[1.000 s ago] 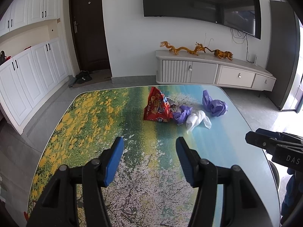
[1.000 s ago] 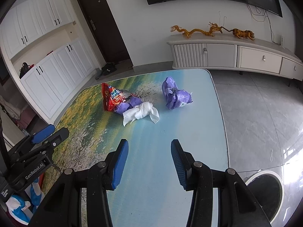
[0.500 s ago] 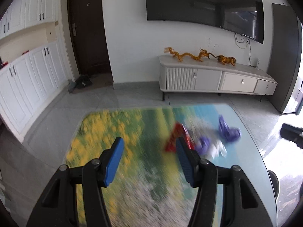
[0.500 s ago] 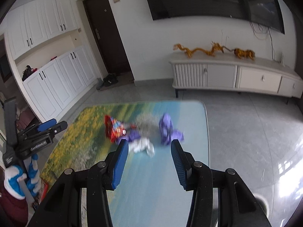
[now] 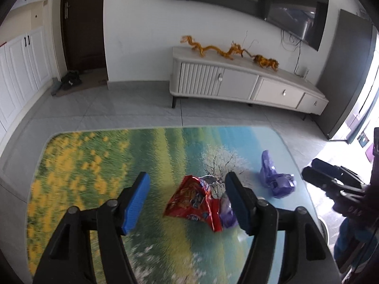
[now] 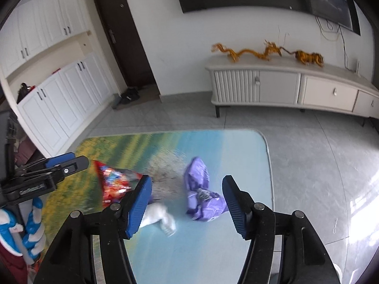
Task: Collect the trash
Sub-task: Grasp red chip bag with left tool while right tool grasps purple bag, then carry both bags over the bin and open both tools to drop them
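Both grippers have been brought back down over the bench (image 5: pixel 78 156) since a second ago. The left gripper (image 5: pixel 187 203) is held wide open, empty, framing the red snack bag (image 5: pixel 194 201). The right gripper (image 6: pixel 187 206) is spread wide too, nothing gripped, around the purple wrapper (image 6: pixel 201 196); a white tissue (image 6: pixel 158 217) is seen just beside it.

White wad (image 6: pixel 158 215) blurred, partly hidden

On the table (image 5: pixel 94 165), a snack bag (image 5: pixel 193 201) lies near the middle. A wrapper (image 5: pixel 276 179) sits at its 2 o'clock, apart. A tissue (image 6: pixel 157 215) lies at the wrapper's 8 o'clock. A cabinet (image 5: pixel 236 87) stands beyond at 12 o'clock.
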`<action>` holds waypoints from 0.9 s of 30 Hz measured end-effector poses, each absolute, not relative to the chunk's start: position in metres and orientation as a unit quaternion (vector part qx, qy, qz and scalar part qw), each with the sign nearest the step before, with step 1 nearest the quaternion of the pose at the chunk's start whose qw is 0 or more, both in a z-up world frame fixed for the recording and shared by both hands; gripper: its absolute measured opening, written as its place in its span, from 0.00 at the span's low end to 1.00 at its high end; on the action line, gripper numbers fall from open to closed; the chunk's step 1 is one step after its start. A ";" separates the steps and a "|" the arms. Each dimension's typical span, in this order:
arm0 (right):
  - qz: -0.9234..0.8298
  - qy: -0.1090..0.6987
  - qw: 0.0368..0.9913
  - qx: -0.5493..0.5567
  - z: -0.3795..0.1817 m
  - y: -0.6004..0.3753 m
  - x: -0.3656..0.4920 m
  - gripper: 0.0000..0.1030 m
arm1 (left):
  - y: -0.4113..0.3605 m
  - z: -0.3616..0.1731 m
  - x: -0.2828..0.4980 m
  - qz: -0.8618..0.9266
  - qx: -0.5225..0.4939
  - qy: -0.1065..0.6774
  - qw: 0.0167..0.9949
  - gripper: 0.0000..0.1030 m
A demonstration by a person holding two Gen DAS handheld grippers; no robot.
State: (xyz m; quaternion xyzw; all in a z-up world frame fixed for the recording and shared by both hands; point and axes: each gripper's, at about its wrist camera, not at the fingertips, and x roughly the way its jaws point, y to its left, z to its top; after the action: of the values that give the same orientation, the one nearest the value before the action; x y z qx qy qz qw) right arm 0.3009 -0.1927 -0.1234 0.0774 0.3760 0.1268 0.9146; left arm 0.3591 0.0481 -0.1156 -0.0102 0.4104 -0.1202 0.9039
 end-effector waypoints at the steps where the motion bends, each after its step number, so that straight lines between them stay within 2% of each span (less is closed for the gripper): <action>1: 0.125 0.381 0.913 0.078 -0.132 -0.193 0.307 0.58 | 0.045 -0.123 0.365 -0.116 -0.009 0.417 0.901 0.63; 8: 0.120 0.417 0.897 0.086 -0.179 -0.194 0.324 0.58 | 0.046 -0.171 0.379 -0.089 -0.018 0.454 0.886 0.63; 10: 0.119 0.422 0.894 0.092 -0.184 -0.198 0.322 0.50 | 0.053 -0.177 0.374 -0.091 -0.033 0.455 0.885 0.60; 12: 0.125 0.422 0.892 0.101 -0.186 -0.202 0.318 0.42 | 0.059 -0.179 0.369 -0.099 -0.048 0.453 0.885 0.45; 13: 0.127 0.421 0.892 0.103 -0.185 -0.203 0.314 0.40 | 0.063 -0.179 0.365 -0.103 -0.057 0.453 0.884 0.42; 14: 0.129 0.419 0.893 0.104 -0.184 -0.204 0.309 0.36 | 0.066 -0.179 0.361 -0.105 -0.064 0.452 0.884 0.35; 15: 0.133 0.416 0.893 0.106 -0.182 -0.205 0.305 0.26 | 0.068 -0.179 0.357 -0.110 -0.071 0.451 0.883 0.31; 18: 0.142 0.410 0.894 0.116 -0.177 -0.208 0.288 0.25 | 0.076 -0.175 0.341 -0.116 -0.083 0.445 0.884 0.21; 20: 0.150 0.405 0.894 0.121 -0.172 -0.209 0.273 0.24 | 0.079 -0.170 0.328 -0.116 -0.085 0.441 0.886 0.09; 27: 0.191 0.368 0.897 0.153 -0.144 -0.216 0.212 0.22 | 0.083 -0.136 0.273 -0.115 -0.082 0.409 0.902 0.08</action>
State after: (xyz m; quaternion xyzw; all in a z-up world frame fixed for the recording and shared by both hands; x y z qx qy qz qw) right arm 0.2118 -0.2159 -0.1441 0.1531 0.3679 0.1913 0.8970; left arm 0.2735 0.0829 -0.1362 -0.0824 0.4090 -0.1150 0.9015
